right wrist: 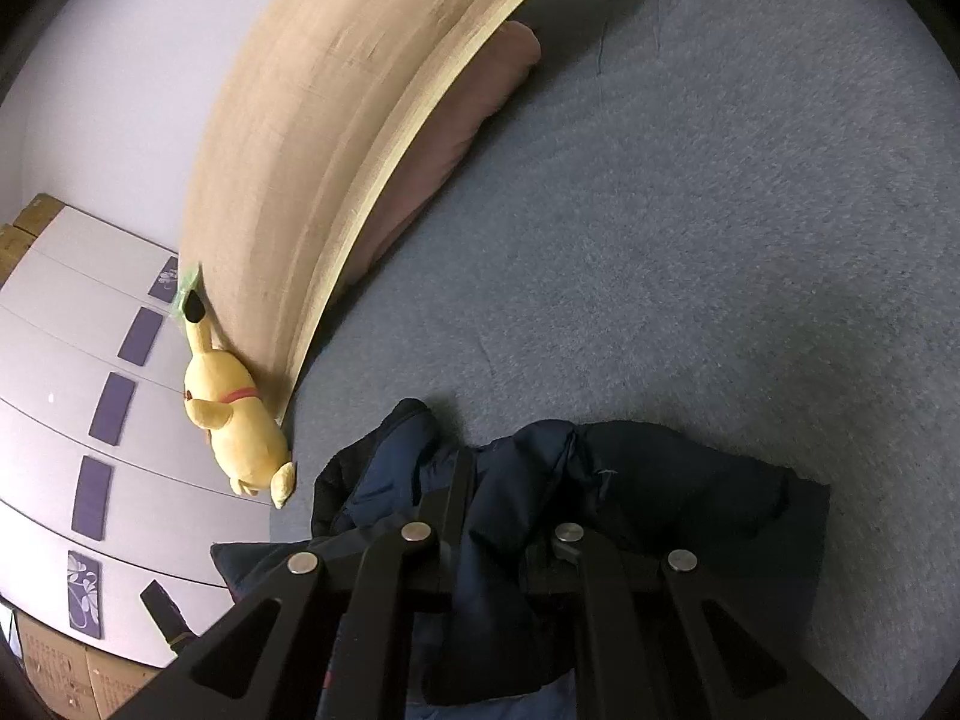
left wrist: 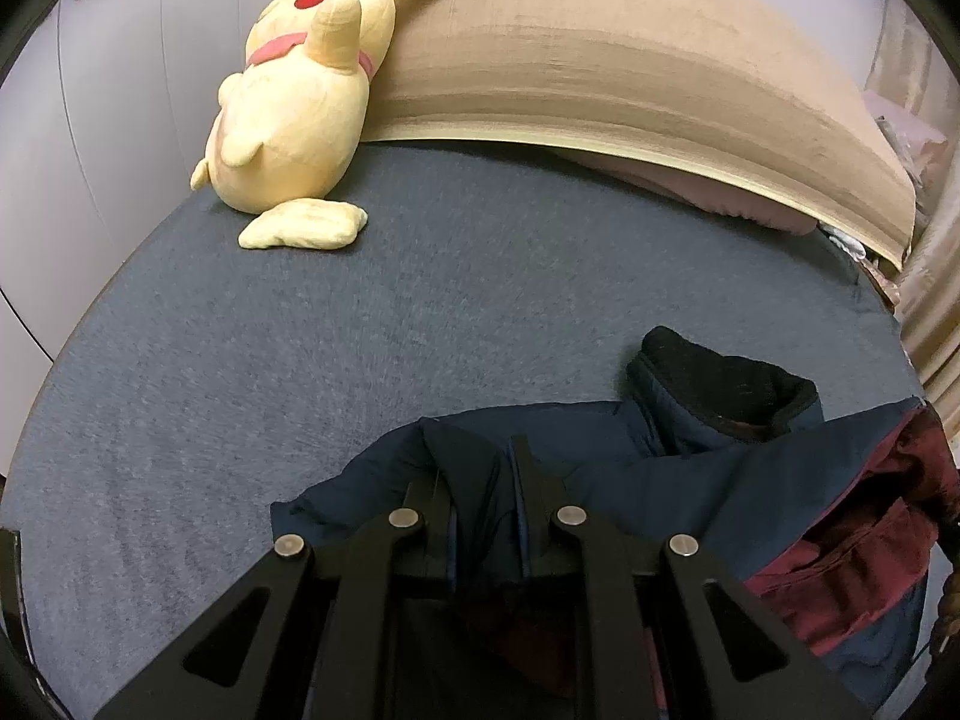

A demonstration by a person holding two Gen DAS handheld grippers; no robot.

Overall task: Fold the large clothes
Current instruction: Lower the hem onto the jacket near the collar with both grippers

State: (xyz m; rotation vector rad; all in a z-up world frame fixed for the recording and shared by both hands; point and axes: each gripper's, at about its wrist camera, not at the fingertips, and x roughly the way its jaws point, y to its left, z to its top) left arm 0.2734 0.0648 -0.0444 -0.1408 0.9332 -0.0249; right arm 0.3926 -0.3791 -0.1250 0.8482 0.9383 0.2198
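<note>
Left wrist view: looking down over a grey-blue fuzzy bed cover (left wrist: 300, 360). Black two-finger left gripper (left wrist: 480, 468) at the bottom centre, fingers nearly pressed together and pinching a fold of the dark navy padded jacket (left wrist: 690, 480). Jacket lying on the near part of the cover, spreading from the fingers to the right edge of the picture, showing its dark red lining (left wrist: 852, 564) at the right and a black fleece collar (left wrist: 726, 384) standing up behind. Yellow plush toy with a red cheek and pink collar (left wrist: 294, 120) sitting far back at the left, leaning against the light wooden headboard (left wrist: 630, 60). Dusty pink pillow (left wrist: 720, 192) lying under the headboard's lower edge.

Right wrist view: looking across the same grey-blue cover (right wrist: 720, 210), picture tilted. Black right gripper (right wrist: 510, 492) at the bottom, fingers almost closed and clamping a thick bunched part of the navy jacket (right wrist: 660, 480); right fingertip hidden in the fabric. Jacket resting on the cover just in front of the fingers, one end reaching toward the left. Yellow plush toy (right wrist: 240, 426) lying well to the left beside the wooden headboard (right wrist: 336, 120). White wardrobe doors with purple panels (right wrist: 90, 420) standing behind the toy. Cardboard box (right wrist: 72, 672) sitting in the lower left corner.
</note>
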